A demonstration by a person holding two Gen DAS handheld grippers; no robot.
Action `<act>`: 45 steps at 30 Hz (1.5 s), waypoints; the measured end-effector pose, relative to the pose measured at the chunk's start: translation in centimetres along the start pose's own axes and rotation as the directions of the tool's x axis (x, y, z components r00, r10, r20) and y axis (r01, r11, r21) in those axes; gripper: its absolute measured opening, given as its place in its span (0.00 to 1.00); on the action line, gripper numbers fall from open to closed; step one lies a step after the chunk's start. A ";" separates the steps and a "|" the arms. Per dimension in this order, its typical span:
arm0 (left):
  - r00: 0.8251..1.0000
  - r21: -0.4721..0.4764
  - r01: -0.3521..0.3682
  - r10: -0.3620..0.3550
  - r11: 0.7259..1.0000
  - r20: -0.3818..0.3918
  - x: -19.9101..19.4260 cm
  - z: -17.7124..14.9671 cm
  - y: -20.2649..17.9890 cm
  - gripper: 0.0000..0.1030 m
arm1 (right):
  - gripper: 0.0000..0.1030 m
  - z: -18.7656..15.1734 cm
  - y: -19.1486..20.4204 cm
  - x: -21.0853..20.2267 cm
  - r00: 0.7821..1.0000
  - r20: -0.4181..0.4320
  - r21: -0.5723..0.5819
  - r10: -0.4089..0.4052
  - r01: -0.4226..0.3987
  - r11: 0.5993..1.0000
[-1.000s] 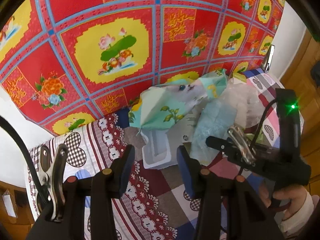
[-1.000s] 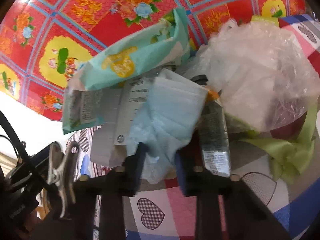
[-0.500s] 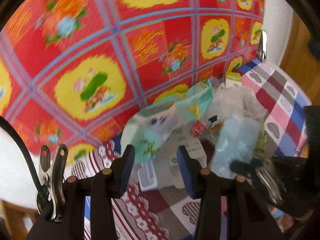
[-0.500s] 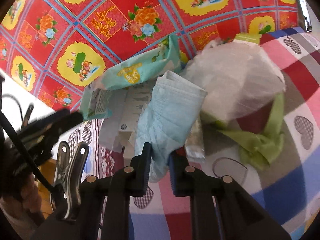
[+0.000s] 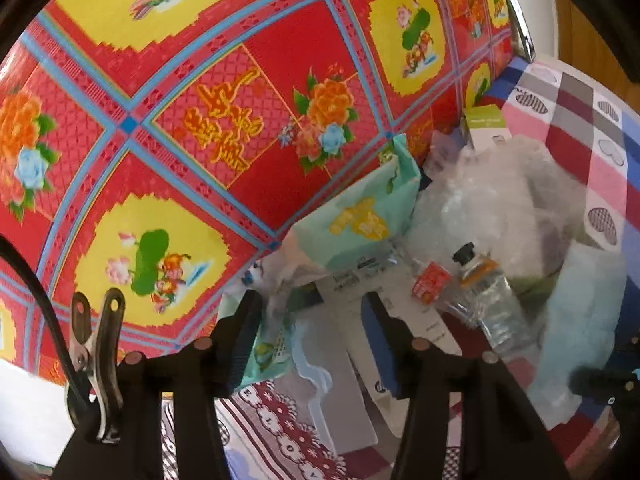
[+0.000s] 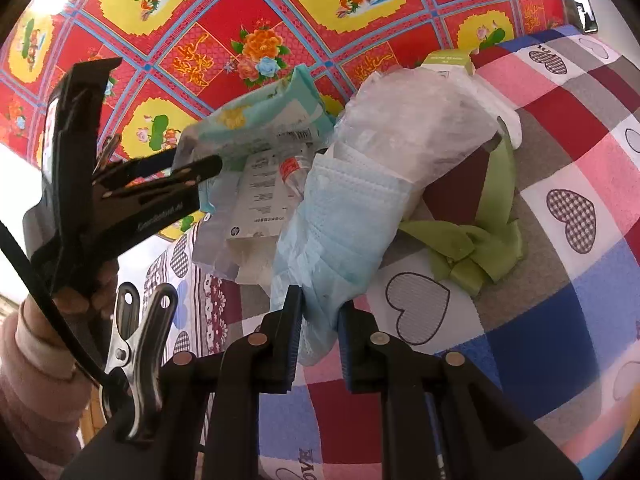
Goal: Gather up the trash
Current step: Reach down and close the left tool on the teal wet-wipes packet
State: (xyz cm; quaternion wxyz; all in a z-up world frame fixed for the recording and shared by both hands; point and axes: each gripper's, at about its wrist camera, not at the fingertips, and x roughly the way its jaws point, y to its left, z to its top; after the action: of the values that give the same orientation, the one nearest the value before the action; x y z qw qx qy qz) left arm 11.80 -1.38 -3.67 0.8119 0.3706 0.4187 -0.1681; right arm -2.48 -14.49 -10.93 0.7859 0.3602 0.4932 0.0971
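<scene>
- Right hand-held gripper [image 6: 319, 332]: clamped on the pale blue face mask [image 6: 340, 224].
- Left hand-held gripper [image 5: 310, 336]: jaws opening, gripping nothing, above white carton [image 5: 340, 380] and teal wrapper [image 5: 360, 224].

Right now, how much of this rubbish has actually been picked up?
Nothing looks cleared yet. In hand: the right gripper is clamped on a pale blue face mask. The left gripper is opening over the white papers, gripping nothing. Still left: the mint wrapper, plastic bottle, clear plastic bag, green ribbon and green-topped box.
</scene>
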 end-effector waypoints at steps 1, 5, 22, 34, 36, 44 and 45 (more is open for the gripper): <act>1.000 0.005 0.009 -0.009 1.000 0.001 0.0 0.0 0.1 0.53 | 0.17 0.0 -0.2 0.1 1.000 -0.004 0.002 0.004 -0.004 1.000; 1.000 0.036 0.016 -0.015 0.999 -0.011 0.0 0.3 0.4 0.53 | 0.17 0.0 -0.7 0.3 1.000 -0.011 0.003 0.020 -0.019 1.000; 0.991 0.205 0.118 -0.103 0.972 -0.083 0.1 3.4 1.0 0.60 | 0.17 1.0 0.0 0.8 0.997 -0.023 -0.056 0.069 -0.070 0.996; 0.998 0.005 0.043 -0.042 0.999 -0.056 0.4 3.7 4.8 0.06 | 0.17 0.8 -0.6 0.9 0.998 -0.023 -0.051 0.051 -0.052 0.997; 0.997 -0.014 0.046 -0.047 0.999 -0.057 0.1 3.0 5.1 0.06 | 0.17 1.0 -0.7 0.8 0.999 -0.017 -0.053 0.048 -0.049 0.997; 0.989 -0.113 0.125 -0.132 0.986 -0.063 -2.6 -1.0 4.5 0.04 | 0.17 1.5 -0.2 0.4 0.999 -0.010 -0.083 0.050 -0.051 0.995; 0.989 -0.128 0.129 -0.138 0.983 -0.061 -3.1 -1.5 4.5 0.03 | 0.17 1.5 -0.1 0.3 0.999 -0.010 -0.088 0.051 -0.051 0.995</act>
State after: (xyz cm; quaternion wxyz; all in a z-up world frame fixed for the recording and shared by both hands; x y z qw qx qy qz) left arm 11.73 2.65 0.32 0.8050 0.2961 0.4805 -0.1827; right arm -1.09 -15.09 -10.88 0.7964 0.3372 0.4820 0.1403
